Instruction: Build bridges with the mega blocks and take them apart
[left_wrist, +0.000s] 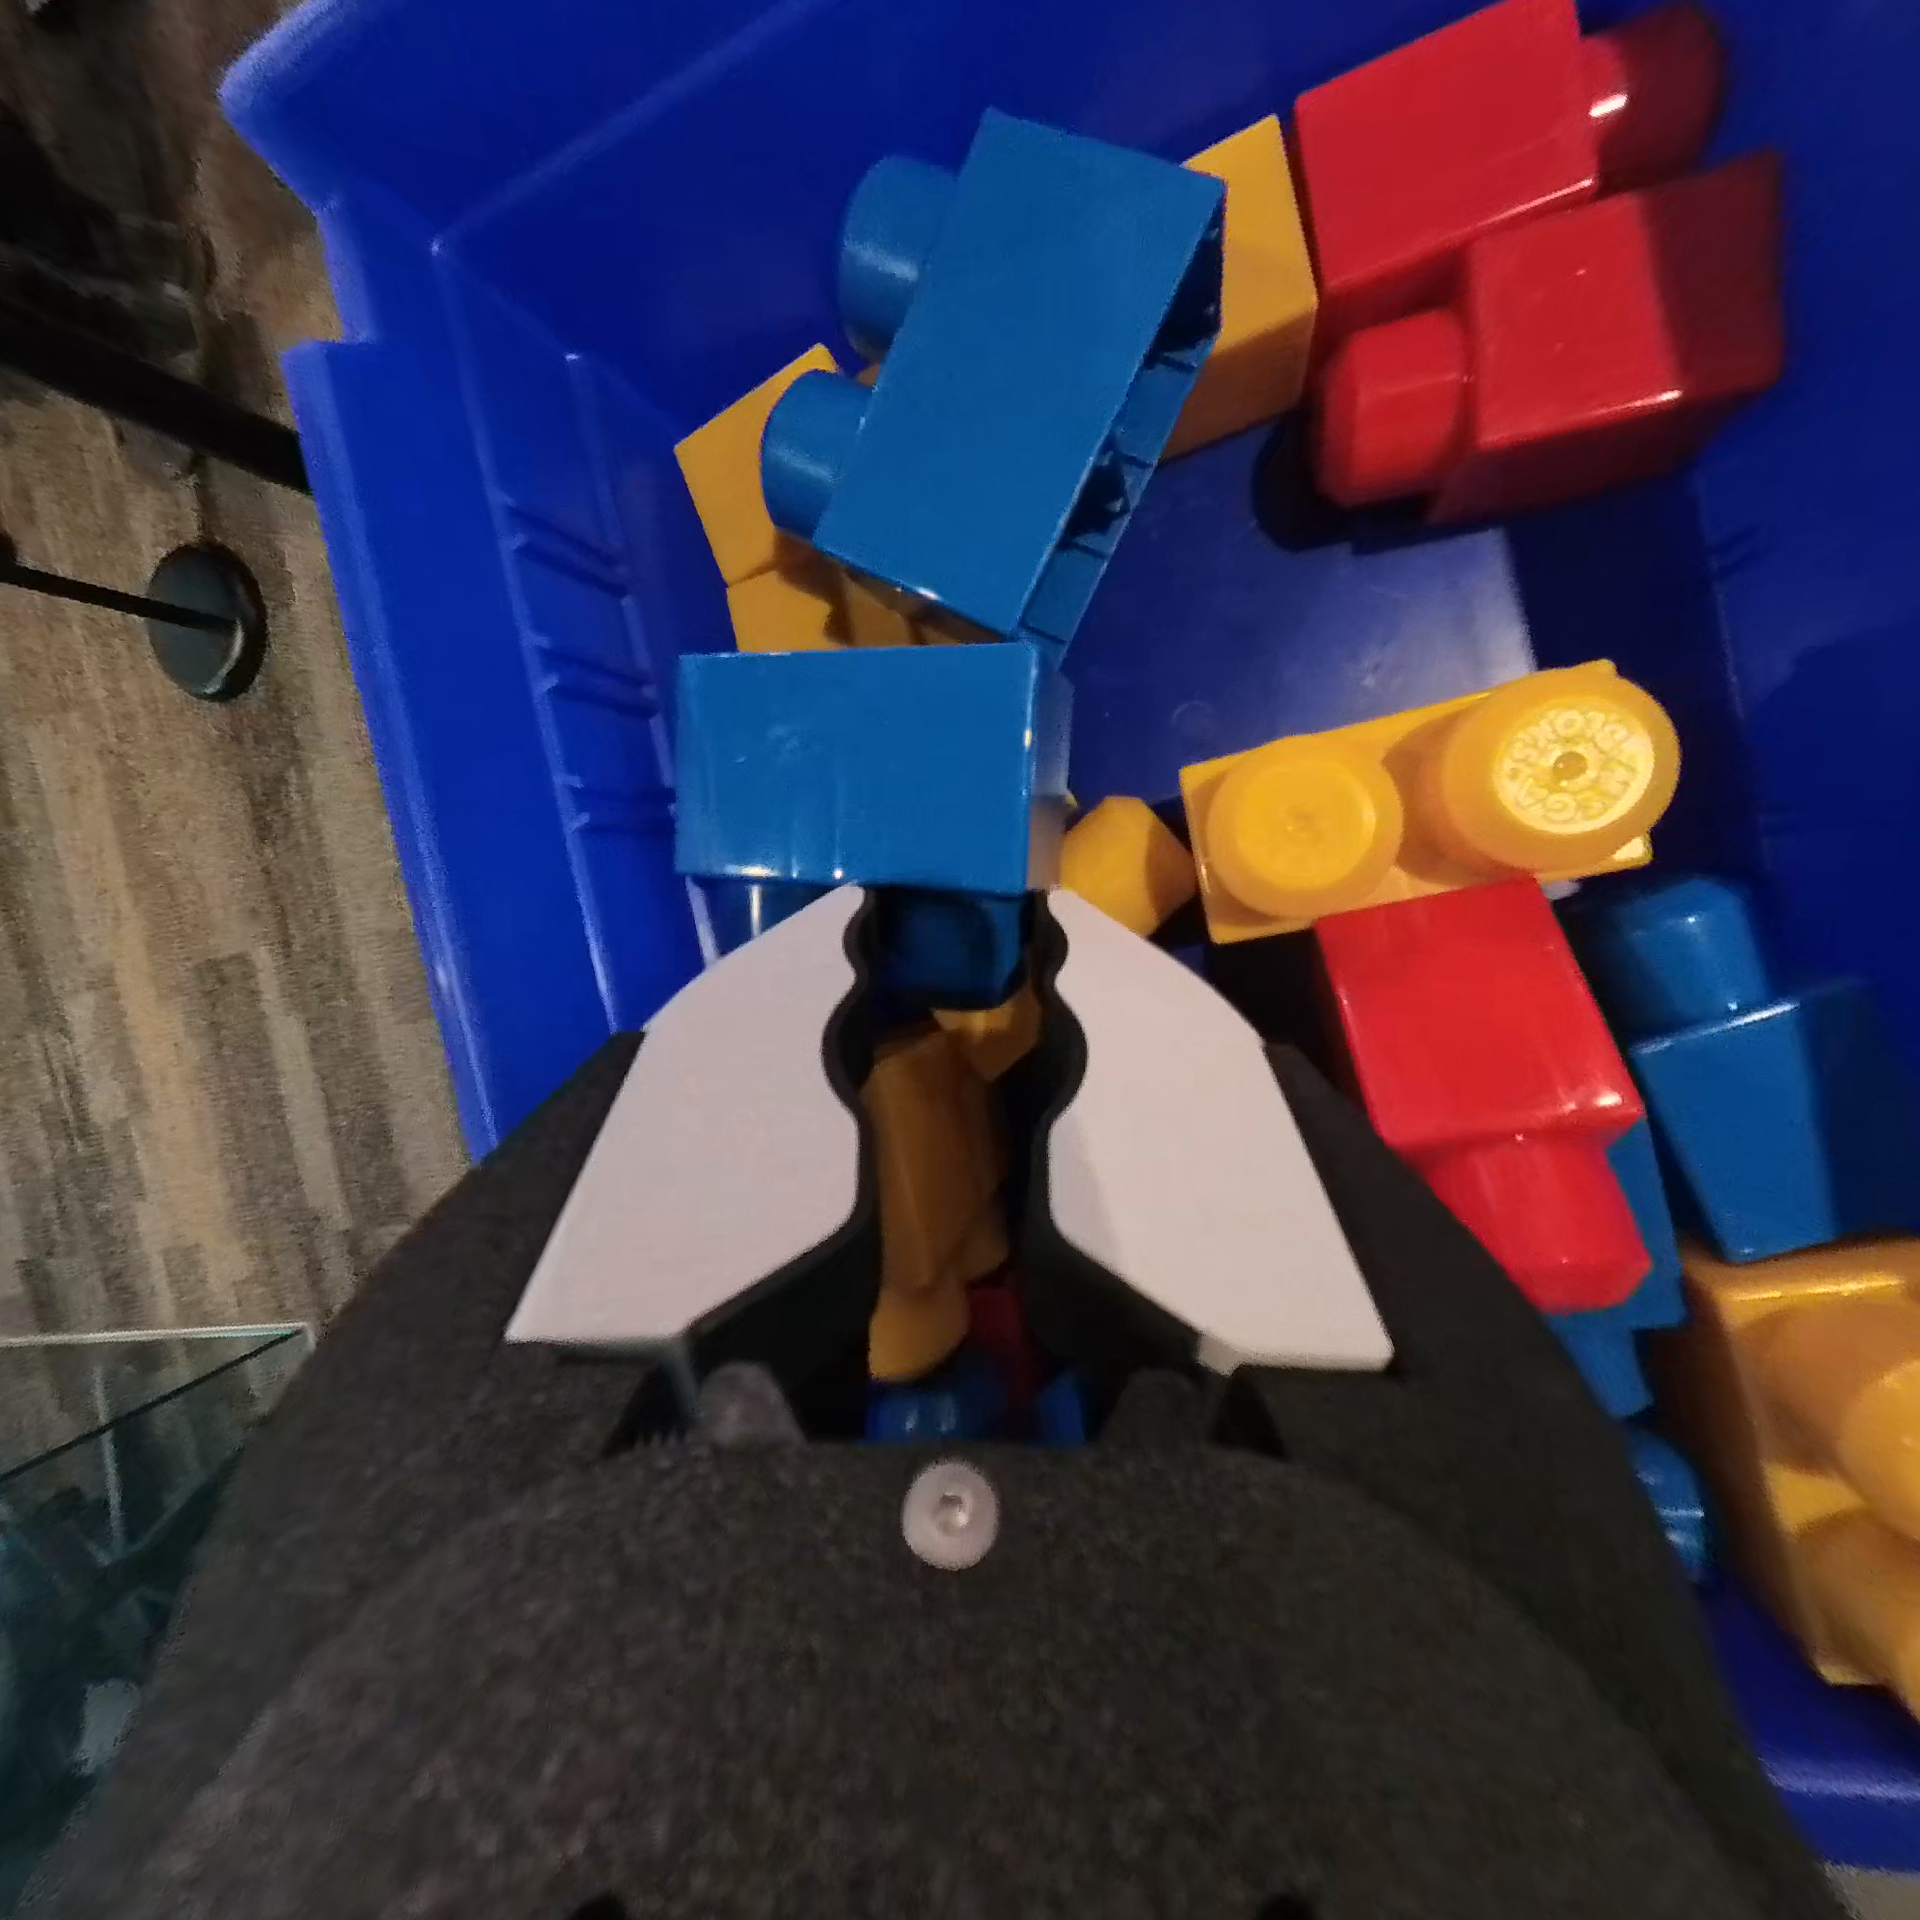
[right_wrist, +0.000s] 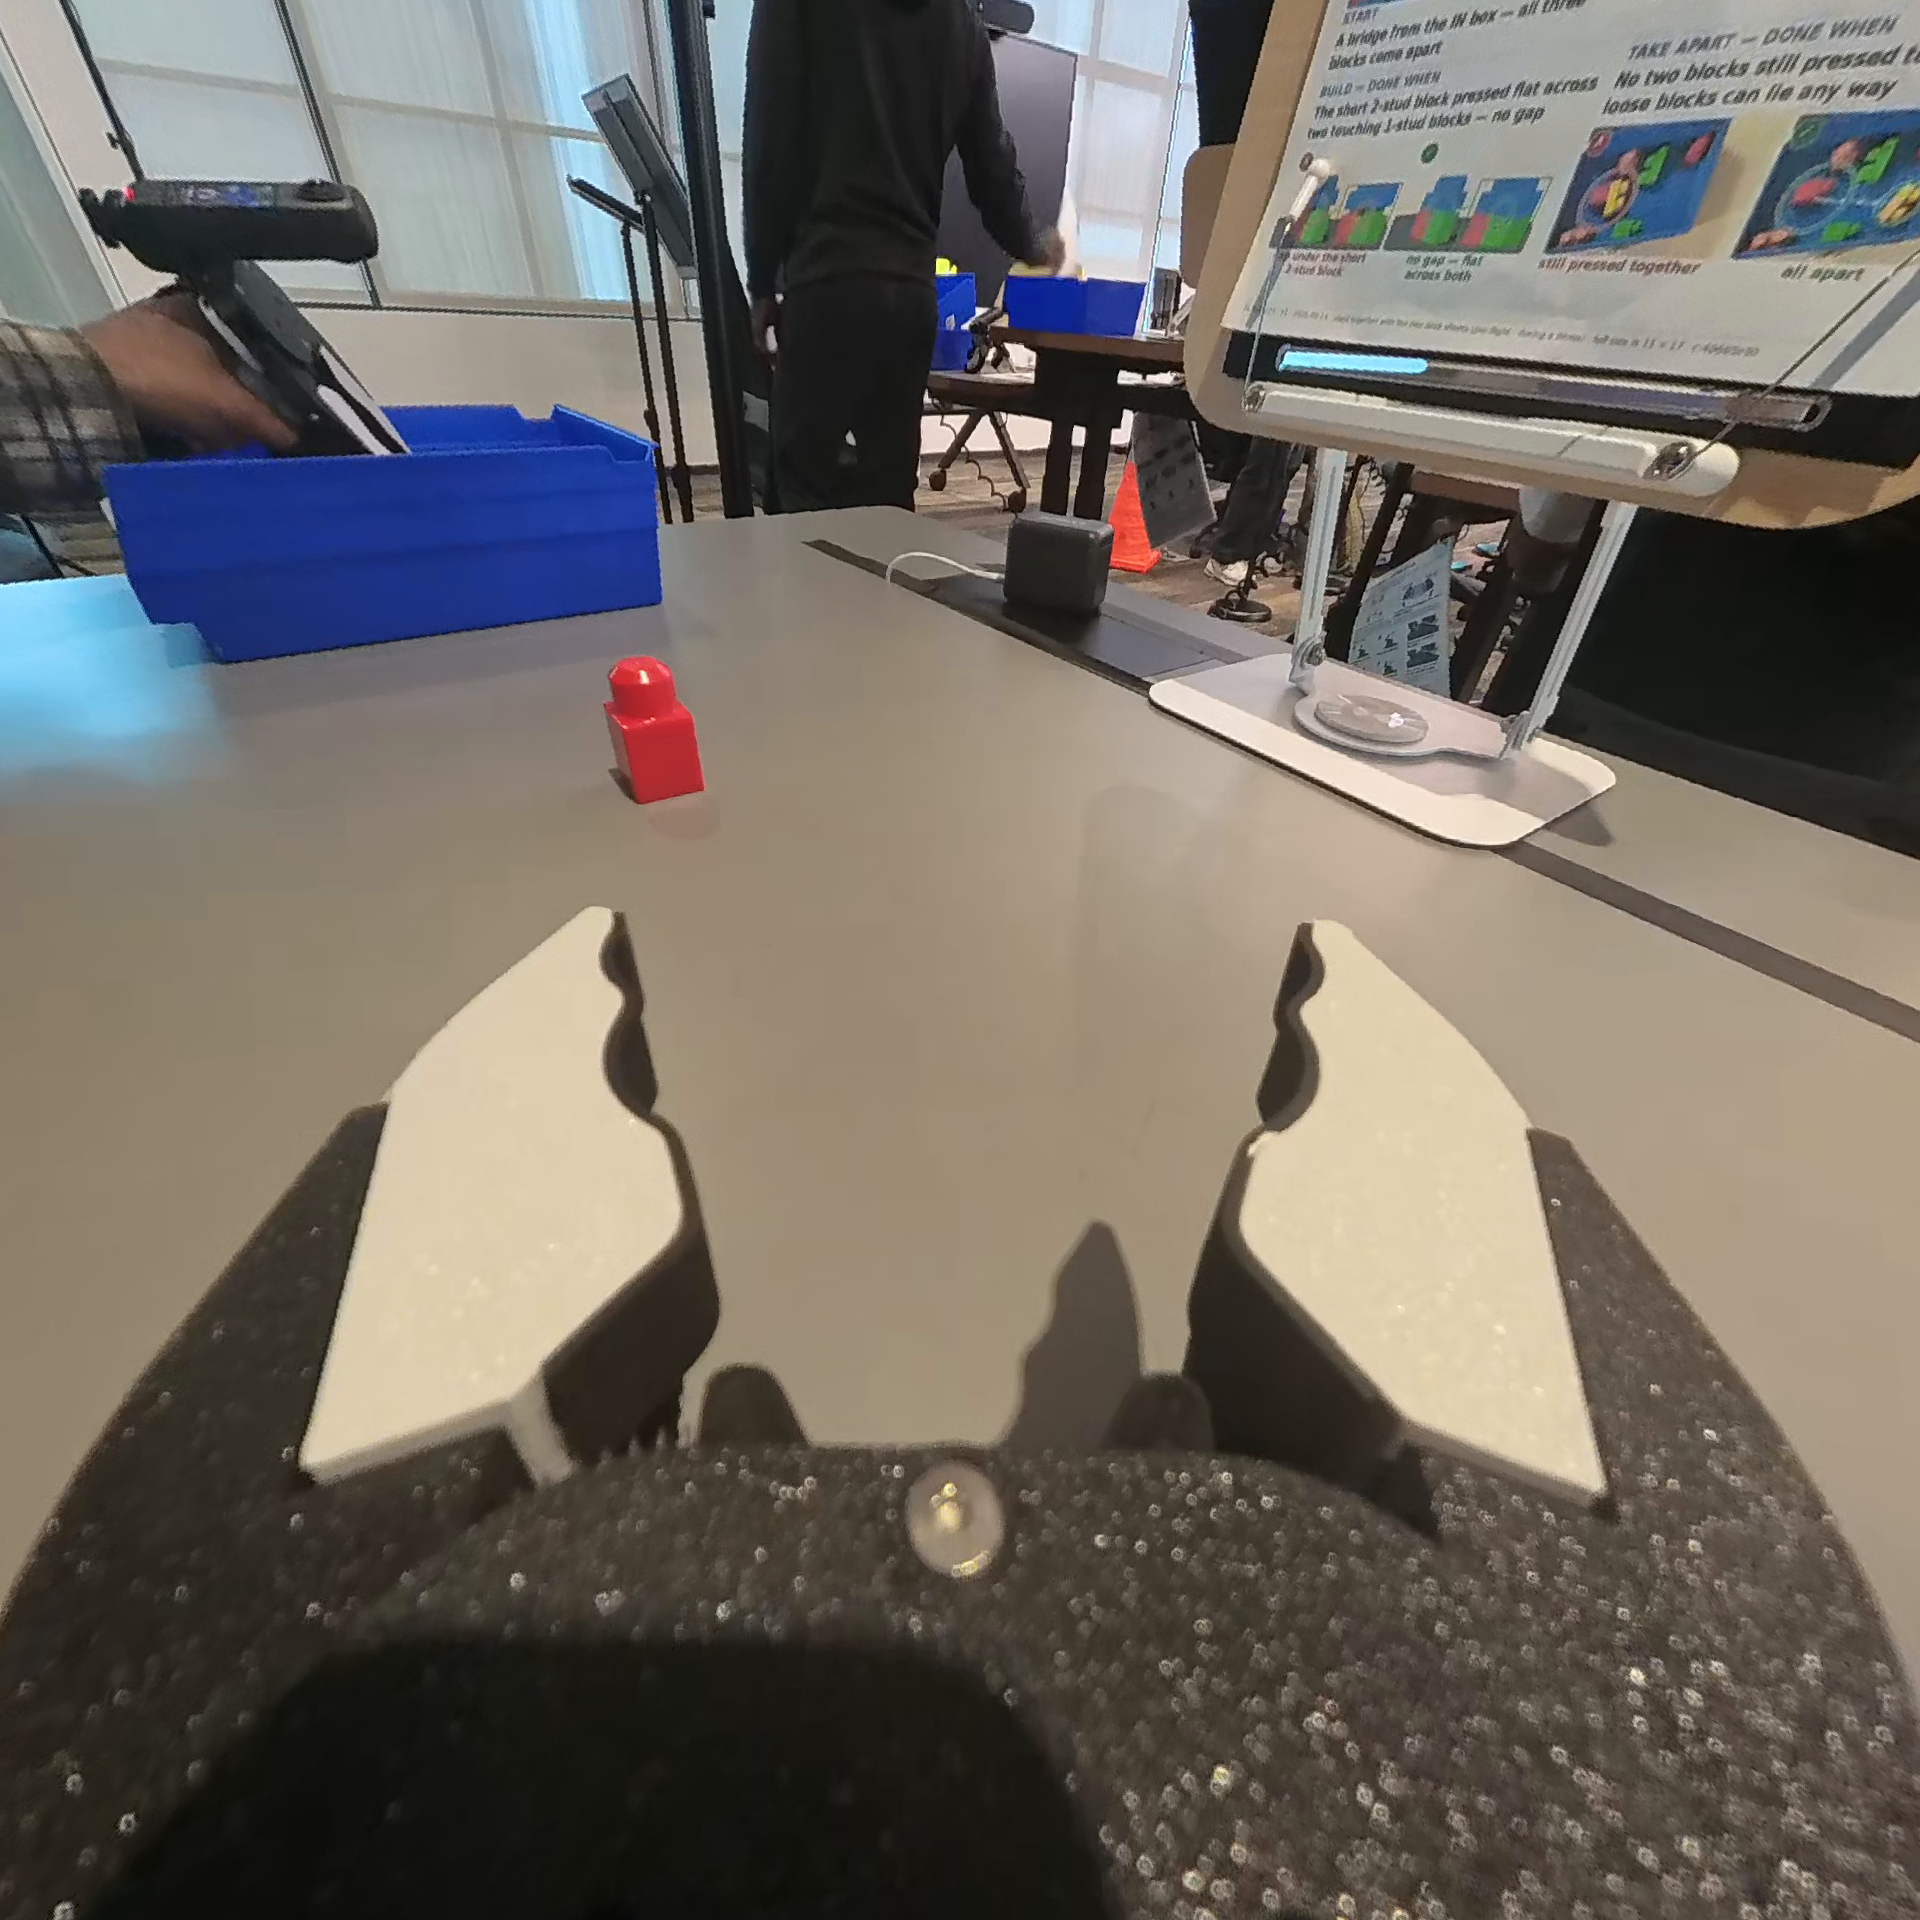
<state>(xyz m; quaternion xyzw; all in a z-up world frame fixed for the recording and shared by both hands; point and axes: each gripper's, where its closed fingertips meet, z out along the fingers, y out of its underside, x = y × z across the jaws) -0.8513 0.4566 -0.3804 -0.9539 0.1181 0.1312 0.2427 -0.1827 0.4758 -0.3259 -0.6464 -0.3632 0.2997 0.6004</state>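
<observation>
- L side, right wrist view: I'm seeing the left gripper (right_wrist: 343, 421) dipping into the blue bin (right_wrist: 395, 530) at the table's far-left corner, a hand in a plaid sleeve (right_wrist: 62, 405) holding it.
- In the left wrist view my left gripper (left_wrist: 951, 914) is pinching the stud of a blue block (left_wrist: 857, 769), fingers (left_wrist: 727, 1122) nearly together; red, yellow and blue blocks are lying loose around it in the bin (left_wrist: 582, 520), w/ grey-brown carpet showing past the bin wall.
- Centre: a red one-stud block (right_wrist: 652, 732) is standing upright on the grey table (right_wrist: 935, 935), near the bin but apart from it.
- My right gripper (right_wrist: 956, 925) is hovering low over bare tabletop, jaws spread wide, holding nothing.
- Behind: a person in black is standing by another table w/ blue bins; big windows beyond.
- R side: a small dark cube w/ white cable (right_wrist: 1058, 566), then an instruction sheet on a white stand (right_wrist: 1382, 748).
</observation>
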